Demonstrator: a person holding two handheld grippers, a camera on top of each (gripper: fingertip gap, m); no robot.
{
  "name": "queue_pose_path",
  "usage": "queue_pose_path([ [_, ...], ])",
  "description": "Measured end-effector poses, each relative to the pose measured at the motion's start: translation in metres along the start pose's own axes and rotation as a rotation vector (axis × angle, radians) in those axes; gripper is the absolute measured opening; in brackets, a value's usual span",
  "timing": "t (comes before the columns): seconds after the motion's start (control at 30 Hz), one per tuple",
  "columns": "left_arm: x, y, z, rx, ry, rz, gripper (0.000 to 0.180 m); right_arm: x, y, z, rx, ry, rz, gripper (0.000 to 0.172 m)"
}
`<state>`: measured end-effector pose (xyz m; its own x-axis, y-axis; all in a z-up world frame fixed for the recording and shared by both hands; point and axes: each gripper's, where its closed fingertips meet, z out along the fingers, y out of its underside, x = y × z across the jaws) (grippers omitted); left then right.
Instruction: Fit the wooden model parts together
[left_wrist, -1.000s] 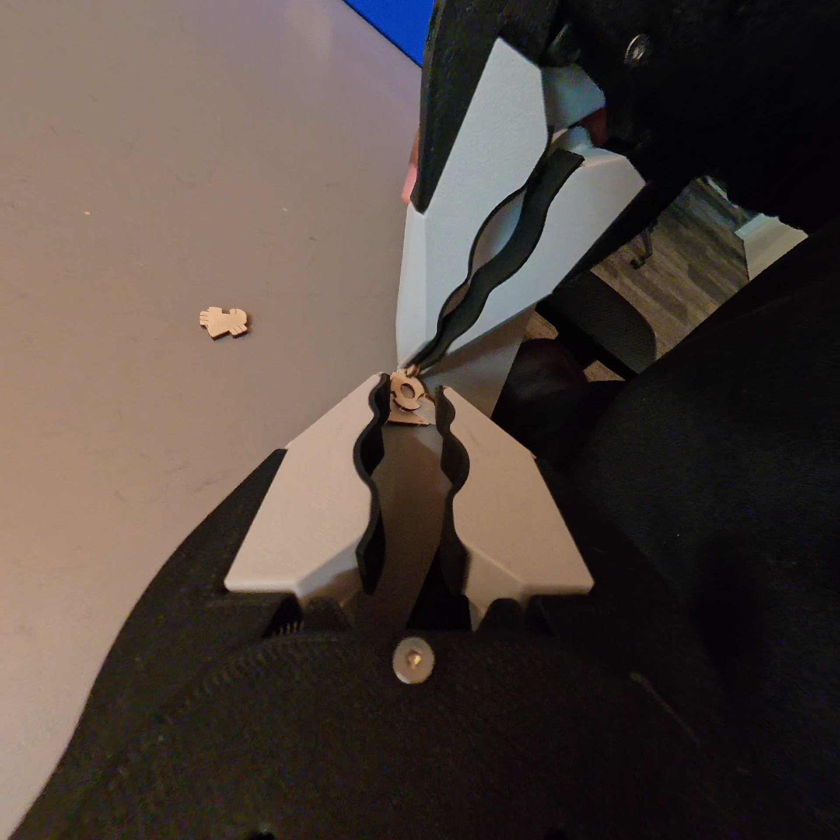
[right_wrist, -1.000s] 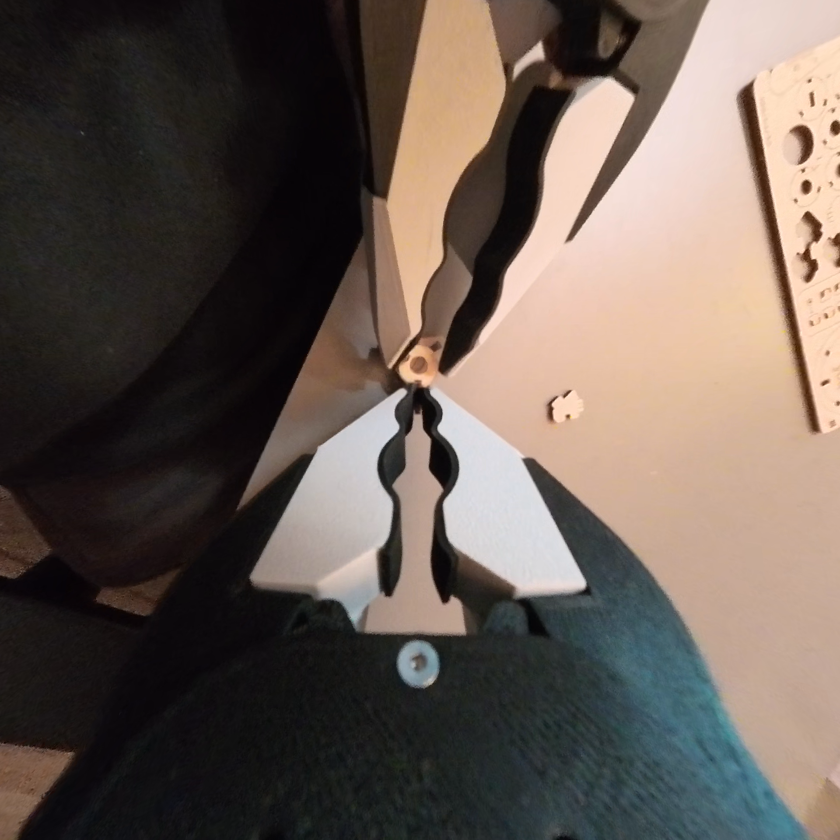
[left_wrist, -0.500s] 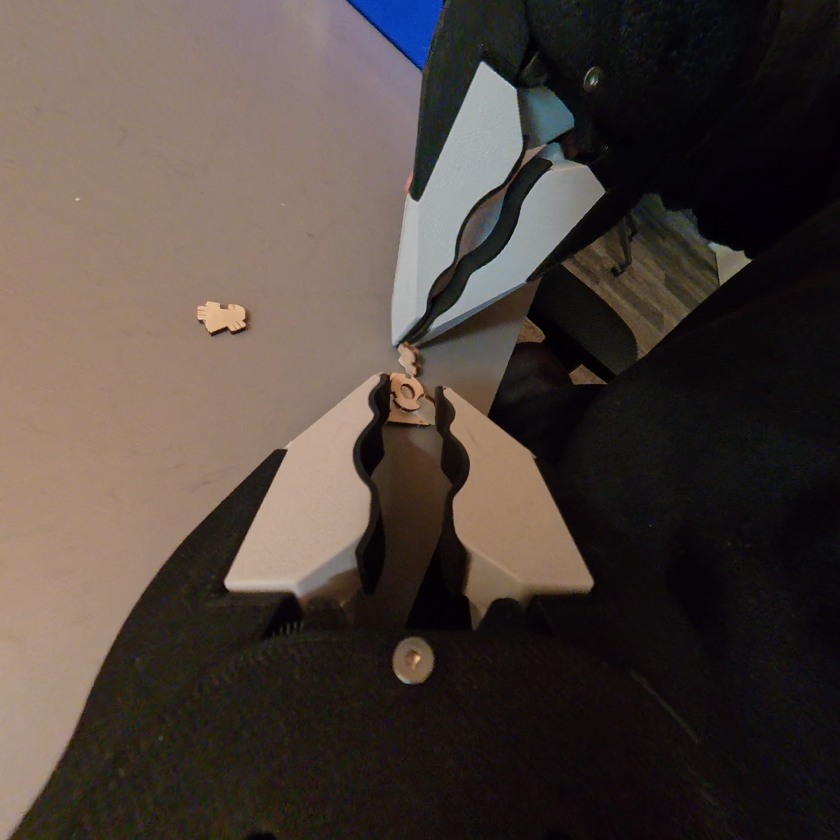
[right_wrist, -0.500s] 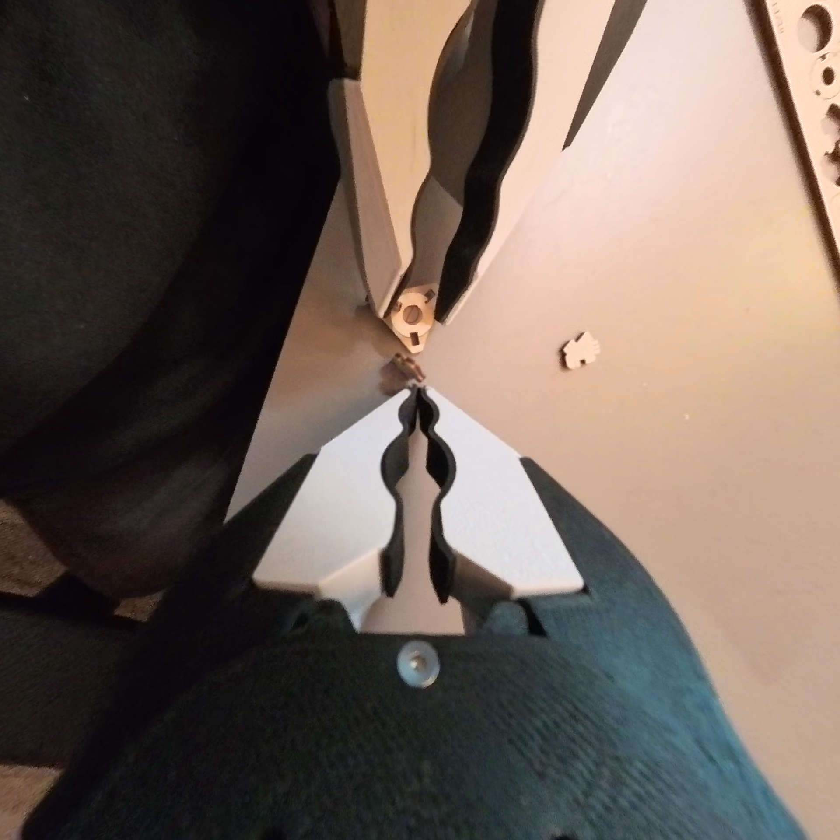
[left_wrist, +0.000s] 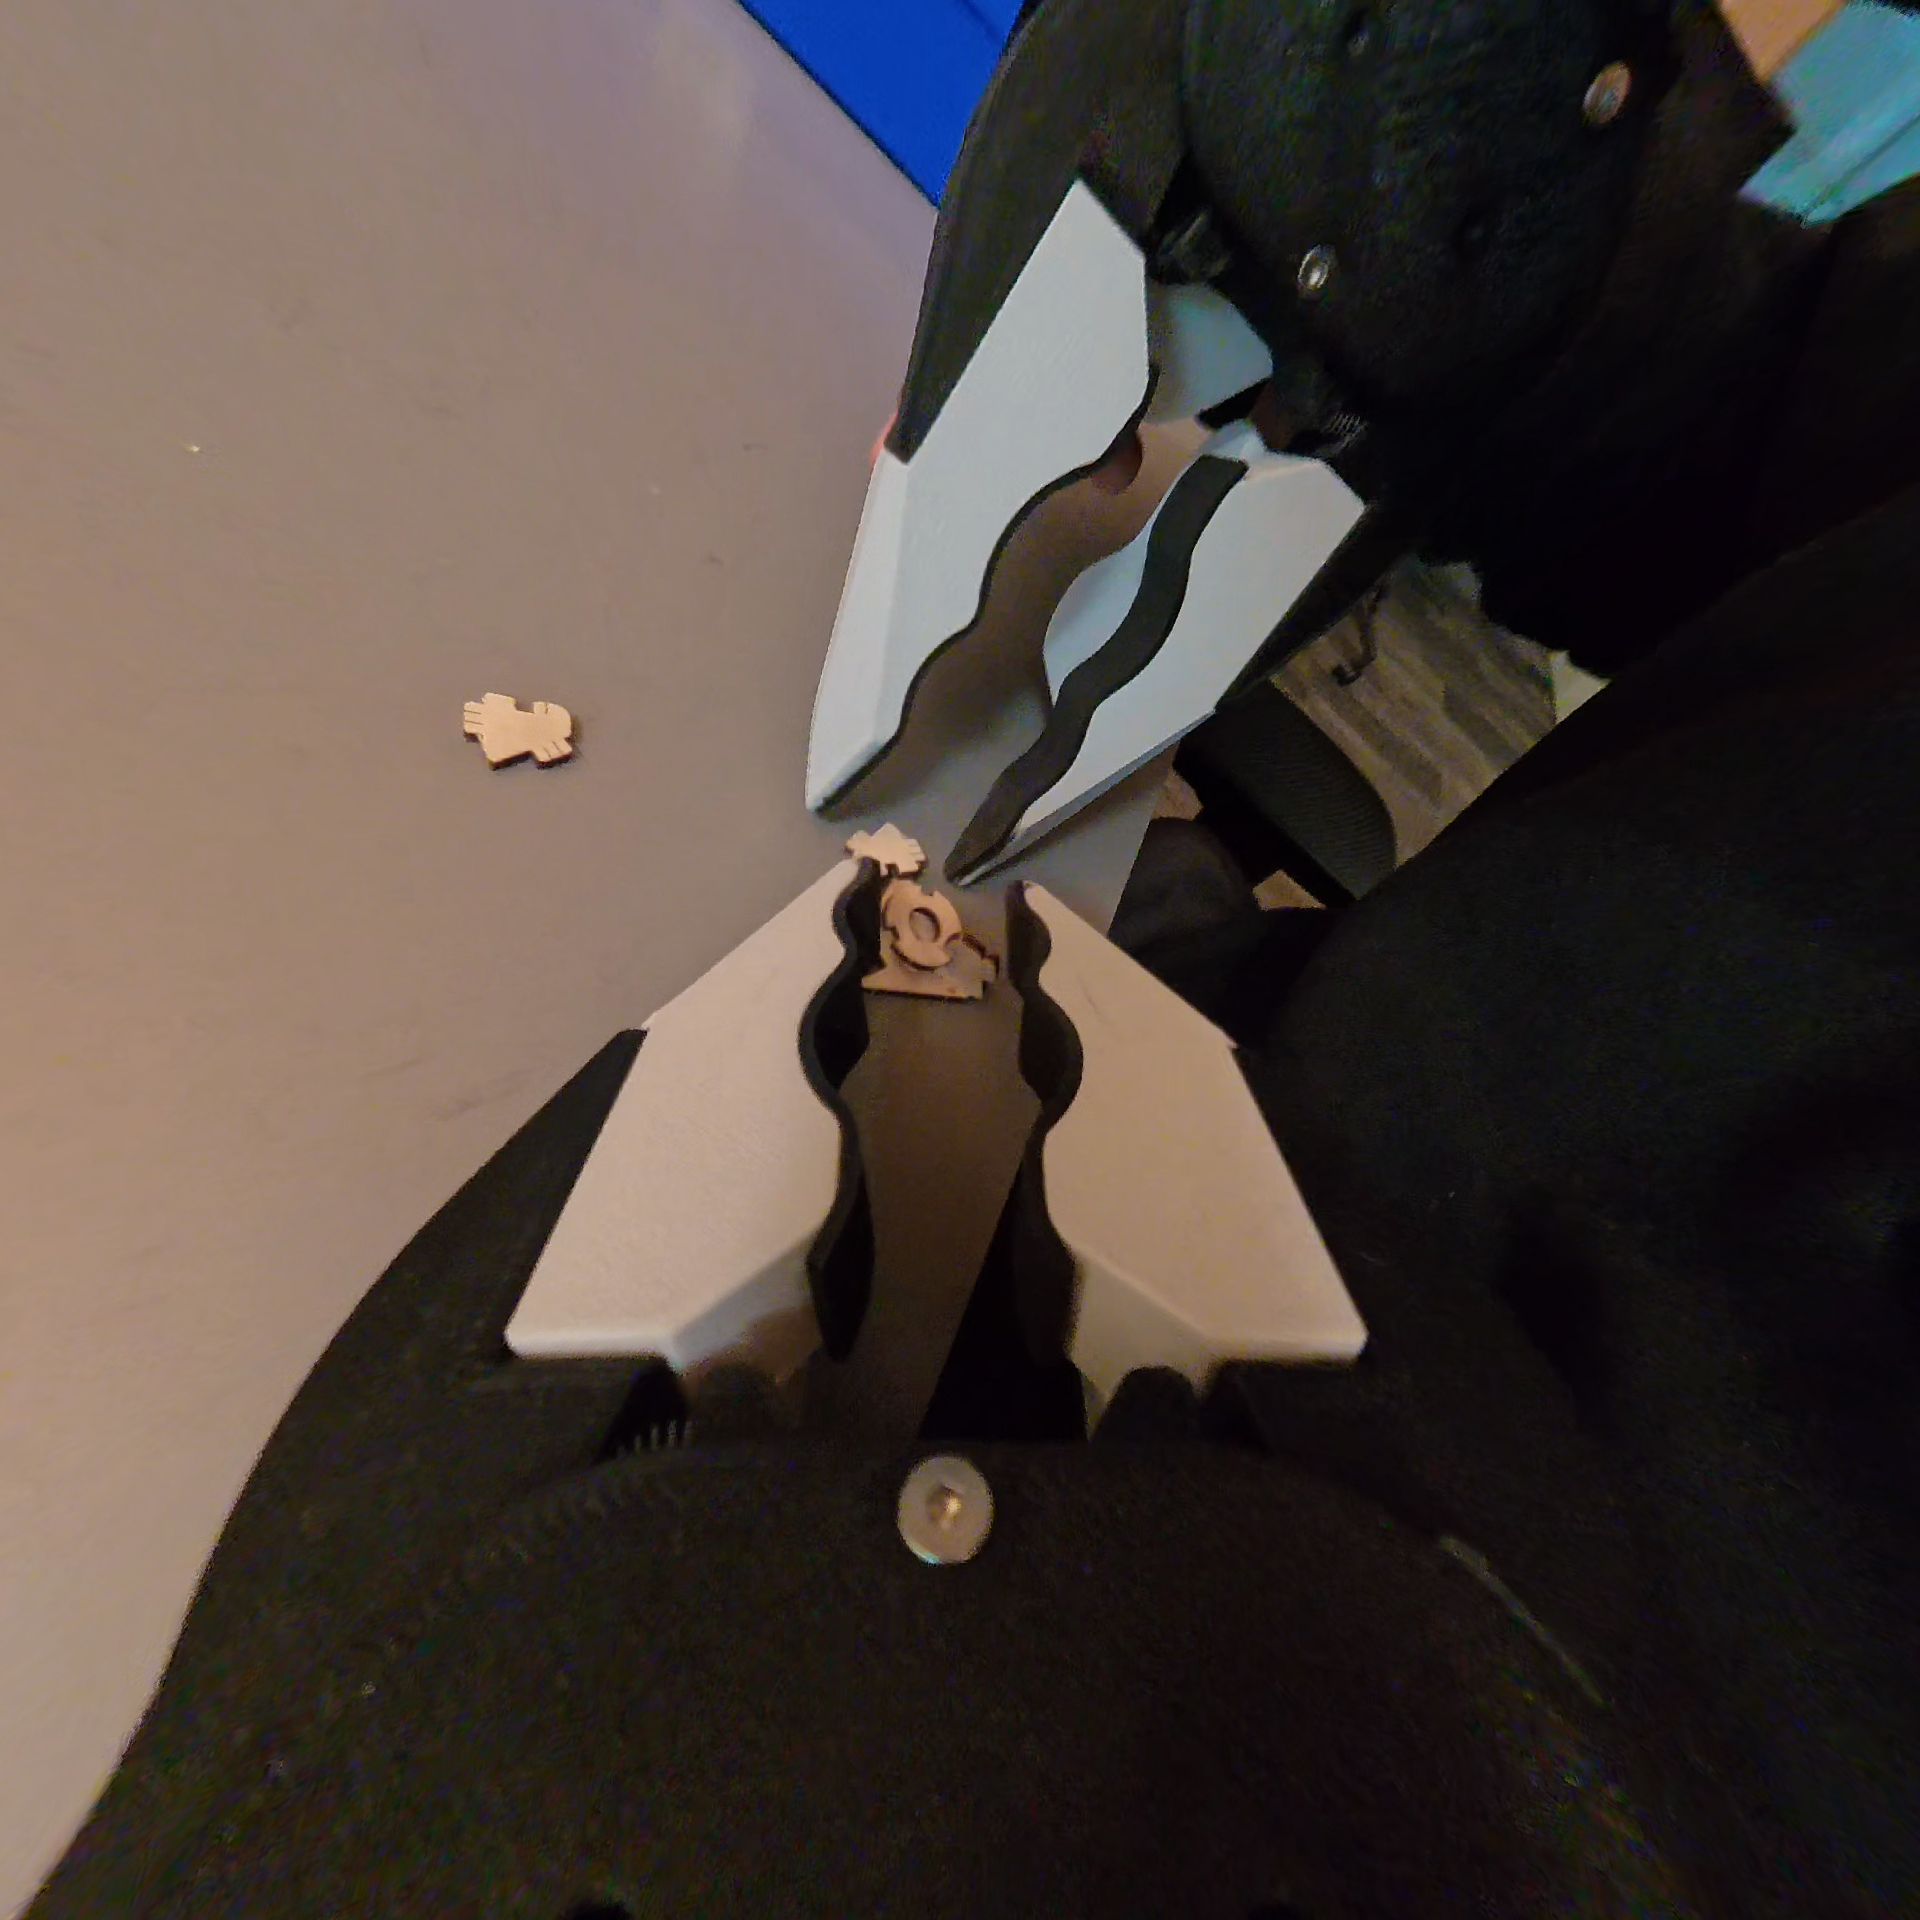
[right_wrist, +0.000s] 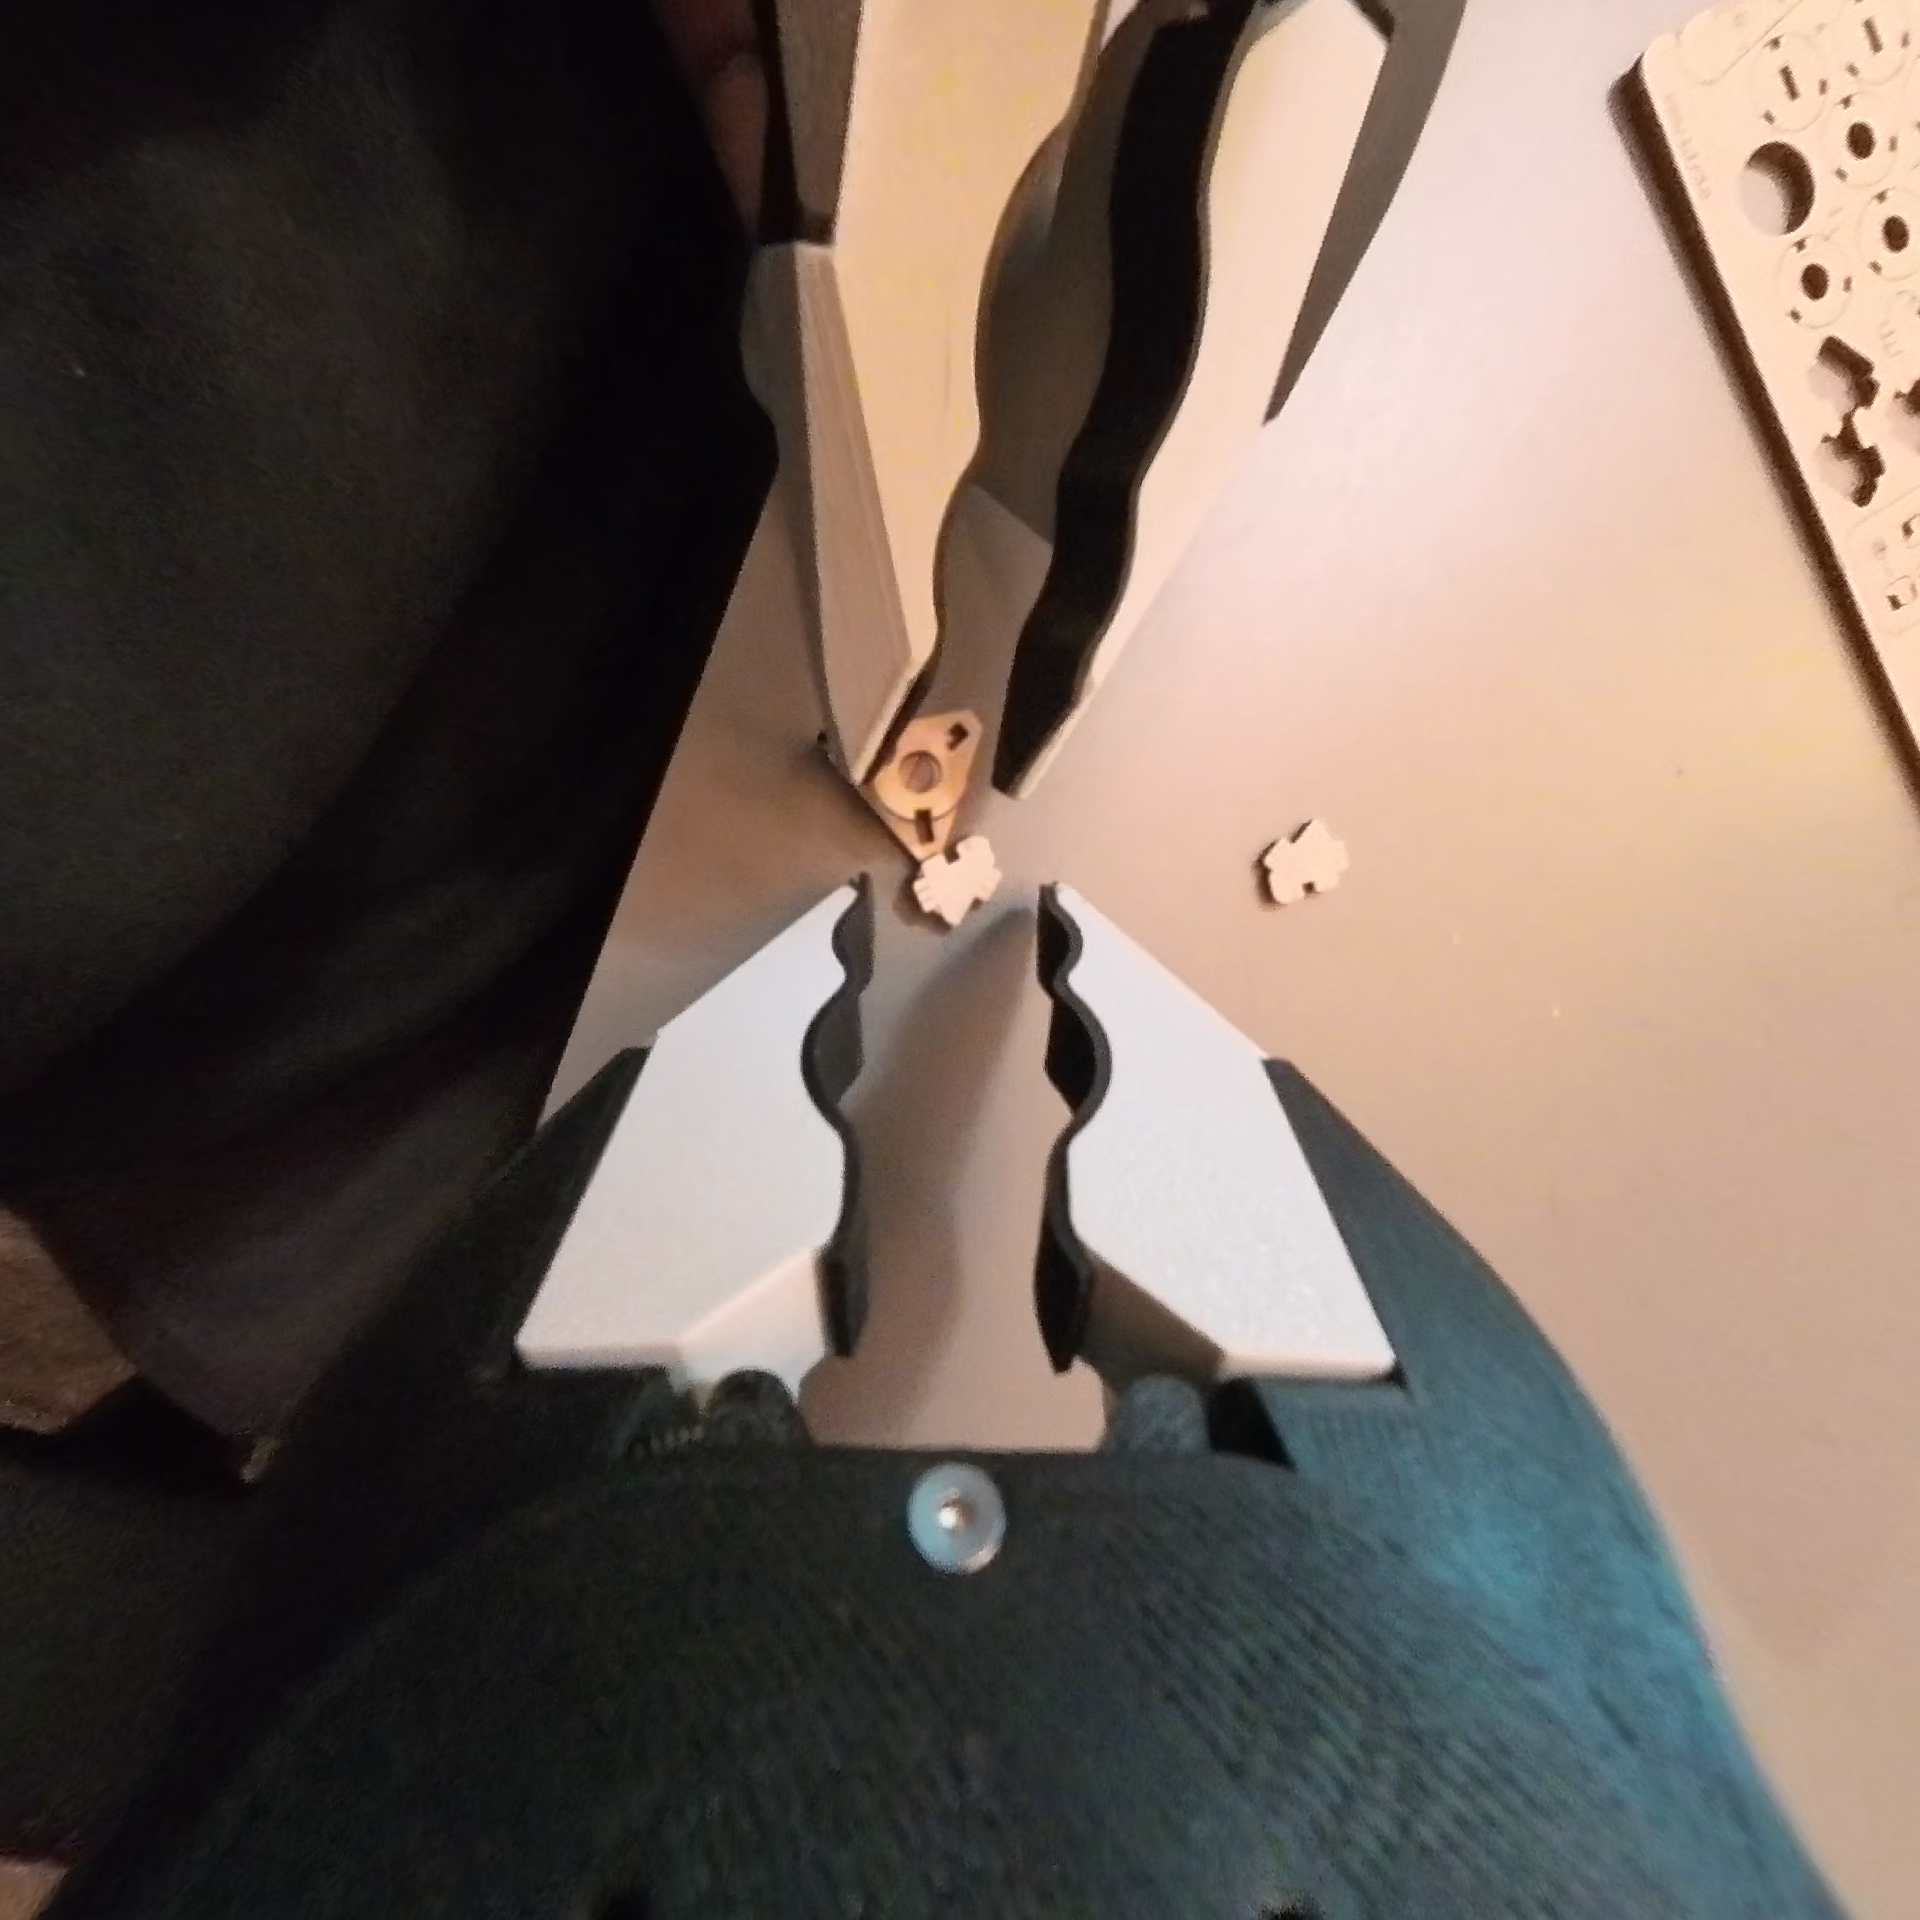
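Observation:
My left gripper (left_wrist: 940, 888) stands with its jaws a little apart around a small wooden assembly (left_wrist: 925, 945), a flat angular plate with a notched ring on it. The assembly rests against the left pad (left_wrist: 847, 935), and a gap shows between it and the right pad. The right wrist view shows the same gap beside the assembly (right_wrist: 920, 774). My right gripper (right_wrist: 953, 891) is open and empty. A small hand-shaped wooden piece (right_wrist: 956, 868) lies on the grey table (left_wrist: 312, 416) just past its tips, next to the assembly. It also shows in the left wrist view (left_wrist: 885, 847).
A second small wooden piece (left_wrist: 520, 730) lies loose on the table, also in the right wrist view (right_wrist: 1304, 873). A wooden sheet with cut-out shapes (right_wrist: 1787, 260) lies at the upper right. The table edge, a person's dark clothing (right_wrist: 312, 520) and a black chair (left_wrist: 1288, 800) are close by. Less than 4 cm separates the two grippers' tips.
My right gripper, shut on the small hand-shaped piece at the assembly, drew back, opened and let it drop onto the table. My left gripper's jaws widened slightly and no longer clamp the assembly.

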<state>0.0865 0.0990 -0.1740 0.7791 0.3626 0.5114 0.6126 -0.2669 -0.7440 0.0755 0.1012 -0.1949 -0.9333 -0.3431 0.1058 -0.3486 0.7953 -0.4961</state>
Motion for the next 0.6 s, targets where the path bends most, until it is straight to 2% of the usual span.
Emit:
queue_pose_path([
  [0.13,0.001,-0.011,-0.008,0.081,0.042,-0.053,0.031,0.002,-0.003,0.002,0.047,0.012,0.031,0.016],
  [0.23,0.002,-0.021,-0.018,0.155,0.062,-0.097,0.035,0.008,0.000,-0.001,0.055,0.086,0.069,0.008],
  [0.33,-0.001,-0.033,-0.027,0.246,0.071,-0.167,0.037,0.023,-0.008,-0.018,0.164,0.248,0.102,0.008],
  [0.5,0.002,-0.059,-0.033,0.407,0.184,-0.321,0.038,0.042,-0.036,-0.051,0.396,0.583,0.106,0.007],
  [0.57,0.006,-0.064,-0.032,0.426,0.202,-0.360,0.032,0.045,-0.042,-0.061,0.425,0.715,0.081,0.007],
  [0.6,0.011,-0.065,-0.032,0.429,0.213,-0.359,0.024,0.044,-0.046,-0.064,0.436,0.758,0.068,0.008],
])
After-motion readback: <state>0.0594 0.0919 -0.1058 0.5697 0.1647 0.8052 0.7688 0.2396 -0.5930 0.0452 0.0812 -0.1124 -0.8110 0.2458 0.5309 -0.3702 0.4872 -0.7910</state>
